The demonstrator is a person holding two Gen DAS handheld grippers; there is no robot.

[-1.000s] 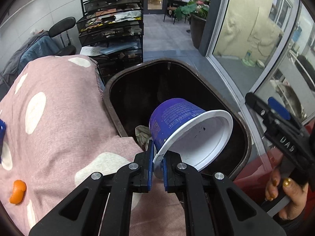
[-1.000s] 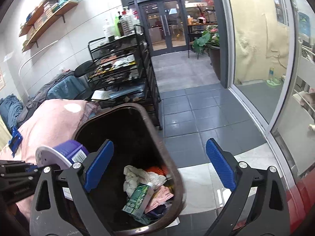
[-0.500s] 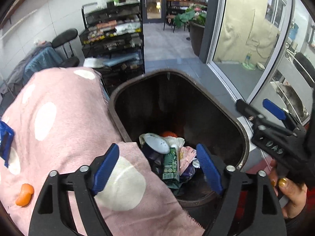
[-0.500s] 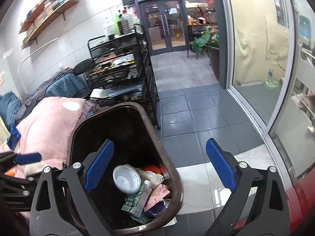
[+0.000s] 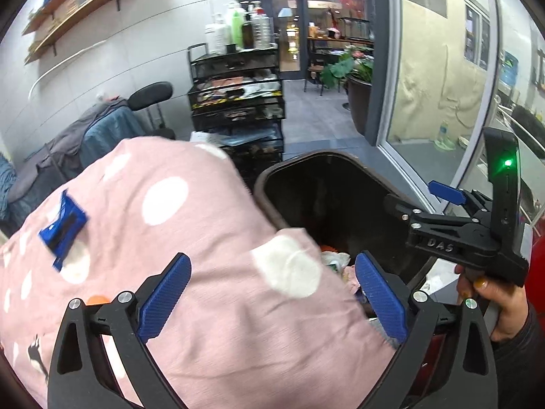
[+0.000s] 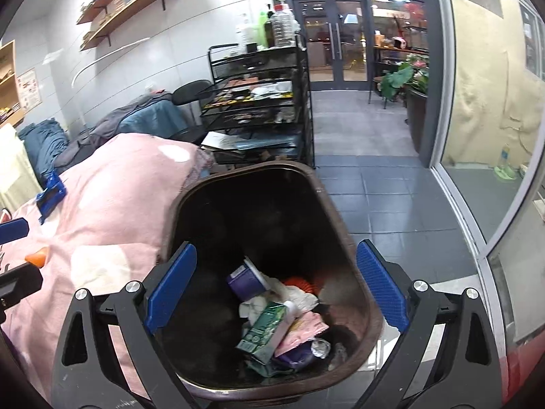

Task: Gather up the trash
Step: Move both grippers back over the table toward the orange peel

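A dark brown trash bin stands beside a pink dotted blanket. In the bin a purple yoghurt cup lies on its side atop a green carton, tissues and wrappers. My right gripper hangs open over the bin with nothing between its fingers. My left gripper is over the blanket's edge near the bin; its jaws are opening wide and hold nothing. A blue wrapper and an orange scrap lie on the blanket.
A black wire rack with bottles on top stands just behind the bin. A chair draped with clothes is at the left. A glass wall and grey tiled floor are on the right. A person's hand holds the right gripper.
The left gripper let go of the purple cup, which dropped into the bin. It opened wide and drew back and up over the blanket. The right gripper shifted slightly.
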